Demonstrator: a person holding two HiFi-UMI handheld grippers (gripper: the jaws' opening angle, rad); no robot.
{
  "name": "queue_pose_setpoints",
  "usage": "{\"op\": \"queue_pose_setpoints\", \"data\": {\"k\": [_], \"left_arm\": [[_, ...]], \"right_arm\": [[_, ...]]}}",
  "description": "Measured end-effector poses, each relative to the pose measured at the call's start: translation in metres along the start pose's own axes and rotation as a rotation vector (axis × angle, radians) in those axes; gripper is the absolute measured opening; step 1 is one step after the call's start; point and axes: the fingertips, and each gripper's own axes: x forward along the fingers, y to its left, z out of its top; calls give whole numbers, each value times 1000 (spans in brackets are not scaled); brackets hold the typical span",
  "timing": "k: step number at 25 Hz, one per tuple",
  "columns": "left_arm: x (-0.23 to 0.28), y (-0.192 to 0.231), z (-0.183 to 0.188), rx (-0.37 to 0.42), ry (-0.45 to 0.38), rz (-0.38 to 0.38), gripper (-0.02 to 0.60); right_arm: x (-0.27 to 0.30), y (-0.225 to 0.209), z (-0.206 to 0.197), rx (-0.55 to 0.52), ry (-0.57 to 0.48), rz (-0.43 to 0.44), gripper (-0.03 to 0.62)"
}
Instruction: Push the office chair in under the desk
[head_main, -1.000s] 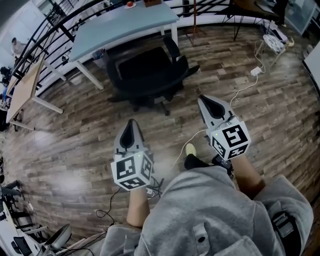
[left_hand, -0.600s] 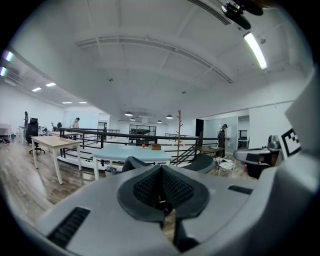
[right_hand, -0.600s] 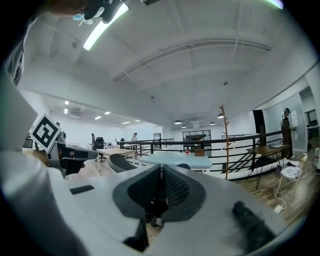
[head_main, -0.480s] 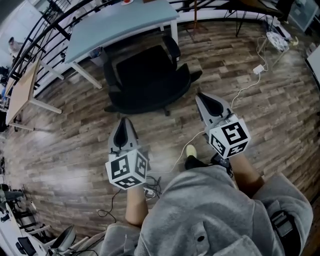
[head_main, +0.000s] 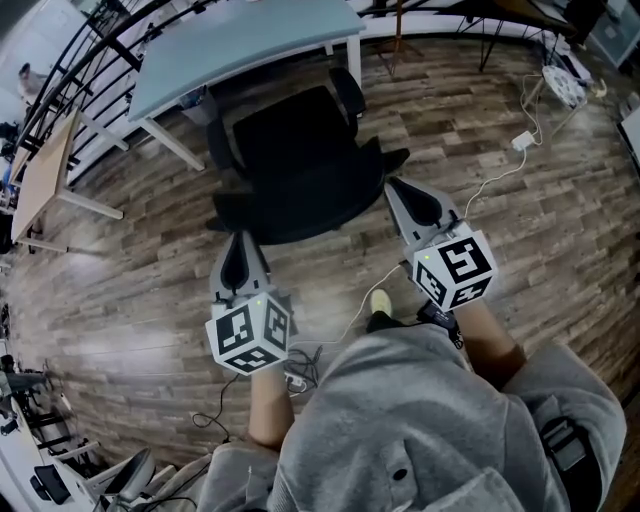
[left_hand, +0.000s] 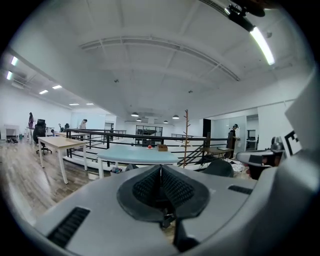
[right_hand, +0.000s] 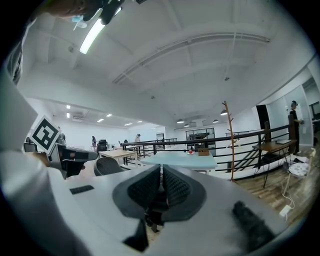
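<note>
The black office chair (head_main: 300, 150) stands on the wood floor with its seat facing the light blue desk (head_main: 240, 45) and its backrest towards me. My left gripper (head_main: 237, 243) is shut and empty, its tip at the backrest's left end. My right gripper (head_main: 393, 185) is also shut and empty, just below the backrest's right end. Whether either tip touches the chair I cannot tell. In the left gripper view the shut left gripper (left_hand: 160, 167) points at the desk (left_hand: 137, 156). In the right gripper view the chair's back (right_hand: 107, 165) shows to the left of the right gripper (right_hand: 161, 167).
A white cable and power block (head_main: 522, 140) lie on the floor at the right, more cables (head_main: 300, 375) by my feet. A wooden table (head_main: 45, 175) stands left, with black railings behind the desk. A red item (left_hand: 149, 146) and a small box (left_hand: 162, 148) sit on the desk.
Both grippers have moved forward to the chair; their tips now reach its backrest. The chair and desk sit nearer and larger in the head view. Both jaws stay shut.
</note>
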Motion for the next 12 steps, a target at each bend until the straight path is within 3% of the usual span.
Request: {"op": "queue_pose_setpoints", "data": {"k": [12], "left_arm": [[19,4,11,16,-7,99,18]], "right_arm": [[24,-26,10,16,-21,51,31]]}}
